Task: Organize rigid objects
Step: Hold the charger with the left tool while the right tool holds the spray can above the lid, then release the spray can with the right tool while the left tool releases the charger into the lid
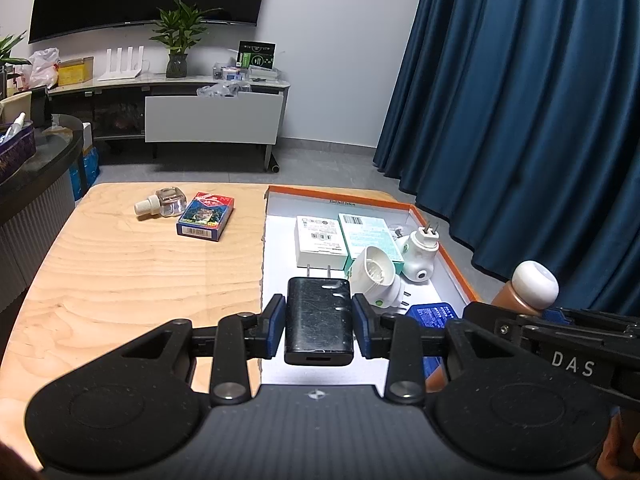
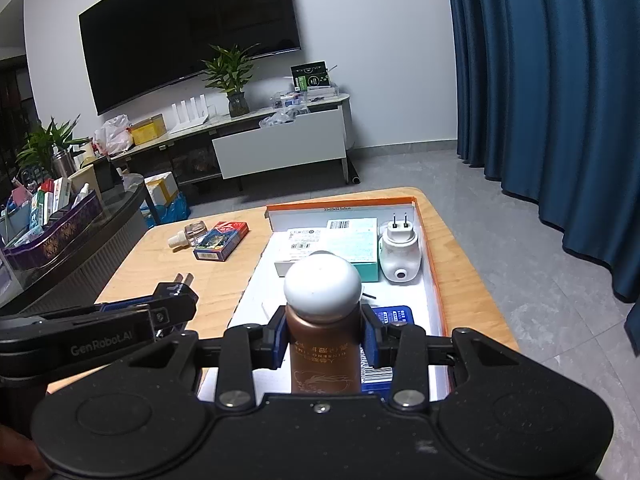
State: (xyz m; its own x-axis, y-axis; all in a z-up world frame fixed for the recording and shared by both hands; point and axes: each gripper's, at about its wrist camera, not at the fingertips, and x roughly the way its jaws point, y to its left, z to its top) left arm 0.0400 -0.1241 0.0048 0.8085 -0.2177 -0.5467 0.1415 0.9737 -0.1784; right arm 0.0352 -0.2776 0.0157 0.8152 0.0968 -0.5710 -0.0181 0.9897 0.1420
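My left gripper [image 1: 319,326] is shut on a black plug charger [image 1: 319,320], held over the left edge of the orange-rimmed white box lid [image 1: 440,236], prongs pointing away. My right gripper [image 2: 325,340] is shut on a brown bottle with a white round cap [image 2: 324,344], held above the lid's near part; that bottle [image 1: 528,292] also shows at the right of the left wrist view. In the lid lie a white box [image 1: 318,240], a teal box [image 1: 370,240], two white plug-in devices [image 1: 418,254] [image 1: 376,280] and a blue pack [image 1: 432,314].
On the wooden table [image 1: 120,280], left of the lid, lie a small clear bottle [image 1: 166,202] and a blue card pack [image 1: 206,218]. Blue curtains [image 1: 540,120] hang at the right. A TV cabinet [image 1: 200,120] stands by the far wall, a dark counter [image 1: 36,168] at the left.
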